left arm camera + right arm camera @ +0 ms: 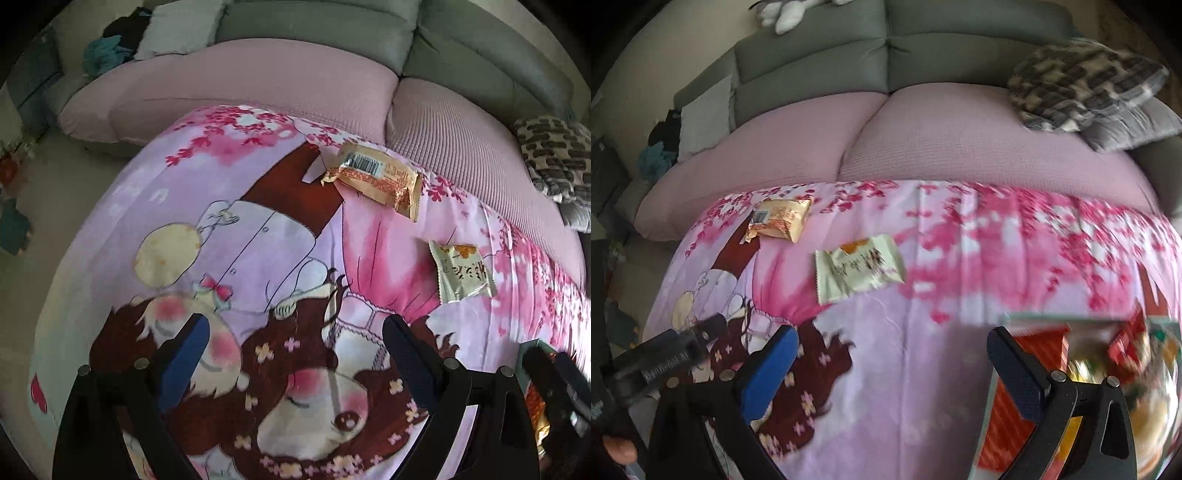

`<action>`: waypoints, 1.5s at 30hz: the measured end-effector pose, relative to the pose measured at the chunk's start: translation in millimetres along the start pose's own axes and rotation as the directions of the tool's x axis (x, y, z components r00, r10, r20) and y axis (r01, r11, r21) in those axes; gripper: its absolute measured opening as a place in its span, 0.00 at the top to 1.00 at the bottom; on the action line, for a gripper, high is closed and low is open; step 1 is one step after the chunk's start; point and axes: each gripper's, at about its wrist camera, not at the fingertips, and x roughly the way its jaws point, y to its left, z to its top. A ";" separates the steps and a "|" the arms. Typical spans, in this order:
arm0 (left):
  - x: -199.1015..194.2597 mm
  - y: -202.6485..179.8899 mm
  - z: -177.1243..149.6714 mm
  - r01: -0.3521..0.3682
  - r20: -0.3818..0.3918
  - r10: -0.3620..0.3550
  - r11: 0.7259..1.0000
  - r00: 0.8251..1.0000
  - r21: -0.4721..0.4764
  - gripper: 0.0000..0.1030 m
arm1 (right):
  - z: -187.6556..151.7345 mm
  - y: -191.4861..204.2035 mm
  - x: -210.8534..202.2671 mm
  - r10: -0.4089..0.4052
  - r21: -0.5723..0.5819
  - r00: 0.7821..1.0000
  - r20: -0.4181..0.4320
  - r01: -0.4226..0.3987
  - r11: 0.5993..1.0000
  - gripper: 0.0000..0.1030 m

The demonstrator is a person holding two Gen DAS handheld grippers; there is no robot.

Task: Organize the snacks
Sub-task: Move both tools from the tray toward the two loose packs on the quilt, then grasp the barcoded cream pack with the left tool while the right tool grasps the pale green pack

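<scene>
The left gripper is above a pink printed cloth with its jaws spread wide and nothing between them. The right gripper is likewise spread wide and empty above the same cloth.

Snack positions relative to the left gripper:
- A tan snack packet lies flat on the cloth ahead of the jaws and to the right, near the far edge of the cloth.
- A pale green snack packet lies flat ahead of the right finger, nearer than the tan one. The two packets are apart.

Snack positions relative to the right gripper:
- The pale green snack packet lies ahead of the jaws, slightly left of centre.
- The tan snack packet lies farther ahead and to the left.
- A container with a pale rim sits just beside and behind the right finger, holding red and orange wrapped snacks. This area is blurred; its contents cannot be told in detail.

The left gripper's body appears at the lower left of the right wrist view. Beyond the cloth lies a pink-covered sofa seat with a patterned cushion ahead and right.
</scene>
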 end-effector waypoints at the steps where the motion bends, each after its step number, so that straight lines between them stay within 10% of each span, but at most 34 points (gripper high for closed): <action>1: 4.2 0.8 2.2 0.002 -0.007 -0.002 1.000 1.000 0.005 0.08 | 5.5 4.6 7.7 0.006 -0.016 1.000 -0.003 -0.006 1.000 0.00; 14: 34.2 8.2 45.9 -0.062 0.023 0.059 0.988 0.998 0.143 0.08 | 34.9 33.4 100.0 -0.014 -0.107 0.988 -0.152 -0.002 0.994 0.00; 33: 58.6 -32.5 114.0 0.152 -0.087 -0.132 0.944 0.987 0.292 0.08 | 66.6 10.3 140.9 -0.084 -0.125 0.982 -0.172 0.063 0.990 0.09; 45: 88.4 -77.4 141.0 0.146 -0.148 -0.098 0.920 0.984 0.363 0.08 | 75.7 -3.4 141.0 -0.087 -0.121 0.981 -0.172 0.067 0.990 0.19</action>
